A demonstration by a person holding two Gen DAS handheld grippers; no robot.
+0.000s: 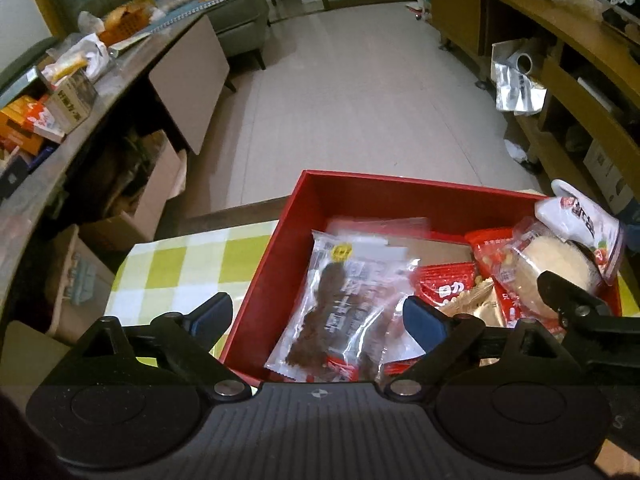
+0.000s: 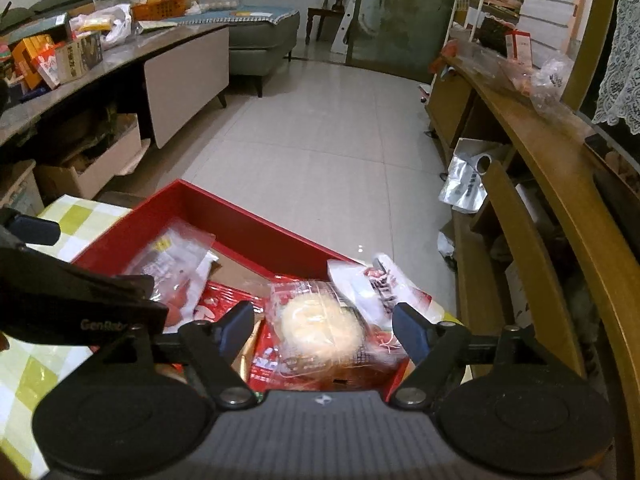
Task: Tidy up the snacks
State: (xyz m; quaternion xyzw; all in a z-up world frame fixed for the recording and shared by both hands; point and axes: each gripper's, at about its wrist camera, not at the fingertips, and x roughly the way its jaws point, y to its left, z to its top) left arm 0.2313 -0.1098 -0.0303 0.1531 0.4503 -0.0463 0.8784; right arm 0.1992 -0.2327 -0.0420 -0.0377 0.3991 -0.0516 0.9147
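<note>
Right gripper agape over round, clear-wrapped bun

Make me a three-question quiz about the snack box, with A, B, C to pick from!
1. Where does the clear pack of dark dried meat lie?
A. on the floor
B. inside the box
C. on the sofa

2. What colour is the box?
A. red
B. blue
C. white

3. How is the left tool right now?
A. shut on a packet
B. holding a cup
C. open, gripping nothing

Answers:
1 B: the pack rests within the box walls, at its left side in the left wrist view.
2 A: the walls and rim are red all round.
3 C: its fingers stand wide apart, one outside the box wall over the checked cloth, one above the packets, neither pressing on anything.
</note>
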